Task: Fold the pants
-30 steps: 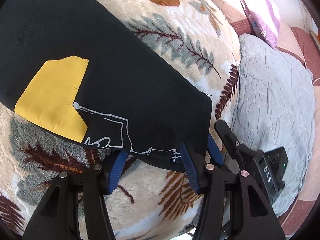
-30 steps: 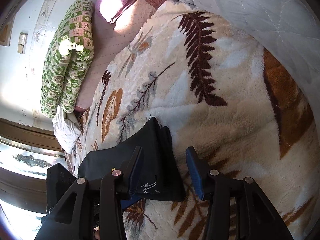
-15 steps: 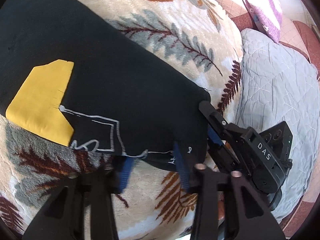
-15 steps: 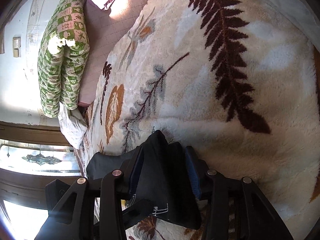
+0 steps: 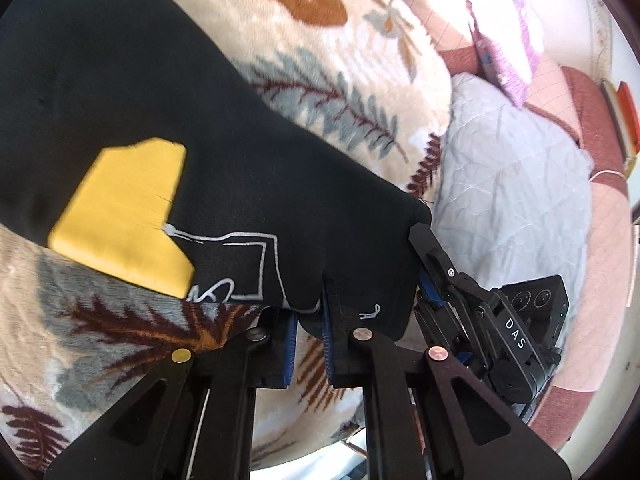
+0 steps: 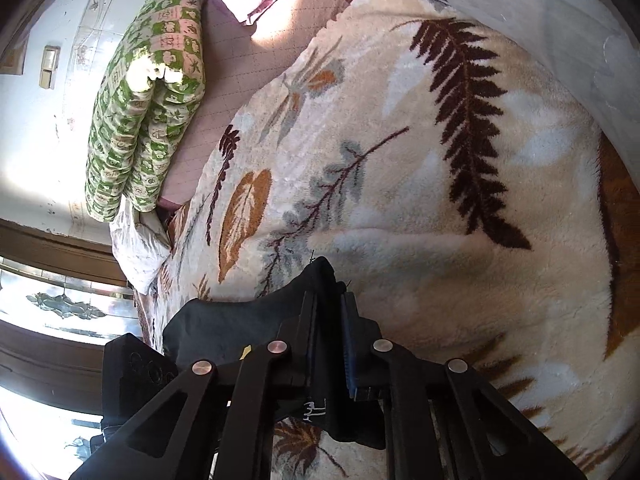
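Note:
Black pants (image 5: 168, 112) with a yellow patch (image 5: 124, 216) and white line print lie on a cream leaf-patterned blanket (image 5: 320, 40). My left gripper (image 5: 308, 312) is shut on the hem of the pants near its right corner. My right gripper (image 5: 424, 280) shows in the left wrist view, clamped on the hem's far right corner. In the right wrist view the right gripper (image 6: 328, 308) is shut on a raised fold of the pants (image 6: 240, 320), and the left gripper's black body (image 6: 132, 368) sits at the lower left.
A grey quilted cover (image 5: 512, 184) lies right of the blanket. A purple pillow (image 5: 508, 28) sits beyond it. A rolled green patterned quilt (image 6: 148, 92) lies by the wall, with a white bag (image 6: 136, 244) below it. The blanket (image 6: 440, 200) spreads ahead of the right gripper.
Both grippers have closed on the pants hem, open one second ago. The hem is now bunched and slightly lifted between the fingers.

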`<state>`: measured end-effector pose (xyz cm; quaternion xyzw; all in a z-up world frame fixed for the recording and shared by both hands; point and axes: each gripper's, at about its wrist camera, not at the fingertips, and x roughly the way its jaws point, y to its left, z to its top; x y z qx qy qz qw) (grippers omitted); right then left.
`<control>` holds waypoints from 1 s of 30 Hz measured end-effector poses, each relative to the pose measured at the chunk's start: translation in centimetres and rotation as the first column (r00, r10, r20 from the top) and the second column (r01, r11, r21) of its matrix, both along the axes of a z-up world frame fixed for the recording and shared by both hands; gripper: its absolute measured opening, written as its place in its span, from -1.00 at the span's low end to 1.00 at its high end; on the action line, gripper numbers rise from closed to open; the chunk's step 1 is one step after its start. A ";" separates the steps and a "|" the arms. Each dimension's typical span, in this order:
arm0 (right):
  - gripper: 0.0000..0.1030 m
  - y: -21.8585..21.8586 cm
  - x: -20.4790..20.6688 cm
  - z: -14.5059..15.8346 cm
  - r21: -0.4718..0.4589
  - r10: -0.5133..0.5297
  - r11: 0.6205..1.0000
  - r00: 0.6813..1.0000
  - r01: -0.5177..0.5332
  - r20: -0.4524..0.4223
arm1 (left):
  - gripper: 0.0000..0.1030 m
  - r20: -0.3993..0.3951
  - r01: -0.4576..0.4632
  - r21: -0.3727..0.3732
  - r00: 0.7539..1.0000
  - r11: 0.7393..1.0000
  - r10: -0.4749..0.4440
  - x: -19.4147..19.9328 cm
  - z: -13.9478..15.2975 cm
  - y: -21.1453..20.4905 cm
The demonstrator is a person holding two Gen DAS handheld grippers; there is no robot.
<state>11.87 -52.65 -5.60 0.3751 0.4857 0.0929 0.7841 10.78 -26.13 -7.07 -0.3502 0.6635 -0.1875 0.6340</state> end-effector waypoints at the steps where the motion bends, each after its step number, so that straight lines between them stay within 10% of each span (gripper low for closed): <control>1: -0.81 0.4 0.0 0.5 -0.010 0.002 1.000 1.000 -0.002 0.005 | -0.83 0.005 -0.005 -0.007 1.000 1.000 0.005 0.1 0.3 0.4; 15: -0.84 11.0 2.2 5.9 -0.117 0.133 0.985 0.990 -0.127 0.045 | -0.83 -0.007 -0.161 -0.069 0.987 0.985 0.161 1.4 1.0 10.6; 30: -0.94 24.9 7.3 0.2 -0.051 0.282 0.957 0.958 -0.284 -0.050 | -0.83 -0.051 -0.191 -0.120 0.981 0.974 0.186 2.1 -2.8 19.8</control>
